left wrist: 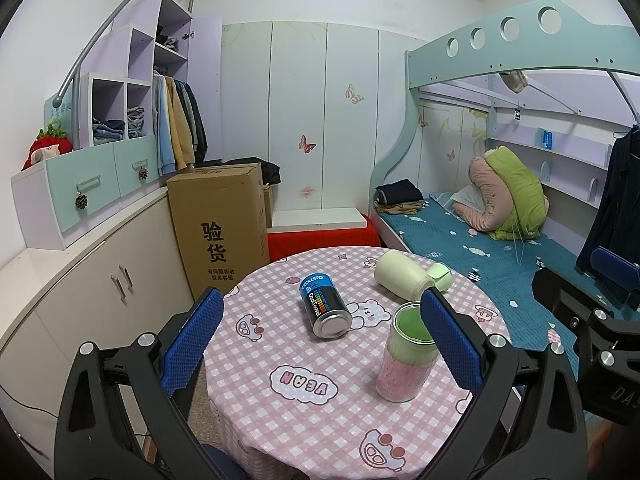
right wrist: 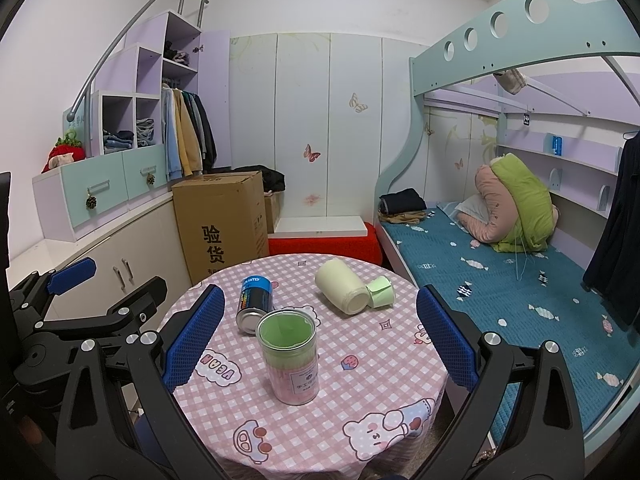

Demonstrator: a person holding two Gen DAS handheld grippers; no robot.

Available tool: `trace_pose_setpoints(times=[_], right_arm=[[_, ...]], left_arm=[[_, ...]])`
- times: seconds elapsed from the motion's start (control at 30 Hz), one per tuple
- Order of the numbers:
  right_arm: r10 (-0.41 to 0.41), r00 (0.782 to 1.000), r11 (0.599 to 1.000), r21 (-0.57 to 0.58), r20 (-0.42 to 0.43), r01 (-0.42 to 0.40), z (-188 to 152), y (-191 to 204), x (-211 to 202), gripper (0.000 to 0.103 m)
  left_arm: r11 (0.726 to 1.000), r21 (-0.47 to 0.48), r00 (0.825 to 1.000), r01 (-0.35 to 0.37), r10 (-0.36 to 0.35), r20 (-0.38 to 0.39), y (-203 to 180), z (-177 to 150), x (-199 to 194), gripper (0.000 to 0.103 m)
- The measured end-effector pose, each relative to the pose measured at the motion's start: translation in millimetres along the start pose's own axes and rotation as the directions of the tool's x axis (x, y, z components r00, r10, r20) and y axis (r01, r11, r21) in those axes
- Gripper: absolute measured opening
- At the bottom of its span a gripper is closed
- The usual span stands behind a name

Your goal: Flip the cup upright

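Note:
A clear cup [left wrist: 405, 353] with a green and pink inside stands upright, mouth up, on the round pink checked table [left wrist: 320, 420]; it shows in the right wrist view [right wrist: 289, 356] near the middle. My left gripper [left wrist: 320, 344] is open and empty, its right pad [left wrist: 448, 340] close beside the cup. My right gripper [right wrist: 320, 336] is open and empty, with the cup between and a little beyond its blue pads. The left gripper also shows at the left edge of the right wrist view [right wrist: 80, 300].
A blue and black can [left wrist: 325, 306] lies on its side on the table, also in the right wrist view [right wrist: 255, 301]. A cream bottle [left wrist: 404, 276] and a small green cup [left wrist: 441, 276] lie at the far side. A cardboard box [left wrist: 218, 228] and a bed [left wrist: 500, 264] flank the table.

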State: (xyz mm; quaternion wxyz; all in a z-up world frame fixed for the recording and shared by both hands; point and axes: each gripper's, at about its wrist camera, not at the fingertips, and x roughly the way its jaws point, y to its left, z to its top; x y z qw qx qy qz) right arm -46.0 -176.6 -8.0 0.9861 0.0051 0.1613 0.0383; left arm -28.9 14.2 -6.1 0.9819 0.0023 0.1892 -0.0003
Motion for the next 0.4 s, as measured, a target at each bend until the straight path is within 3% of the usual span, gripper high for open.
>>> trace_pose_setpoints(times=[0.4], right_arm=[[-0.001, 1.000, 1.000, -0.001, -0.002, 0.001, -1.3, -1.0, 0.6, 0.097]], left_arm=[[1.000, -0.004, 1.000, -0.001, 0.001, 0.001, -0.1, -1.9, -0.3, 0.095]])
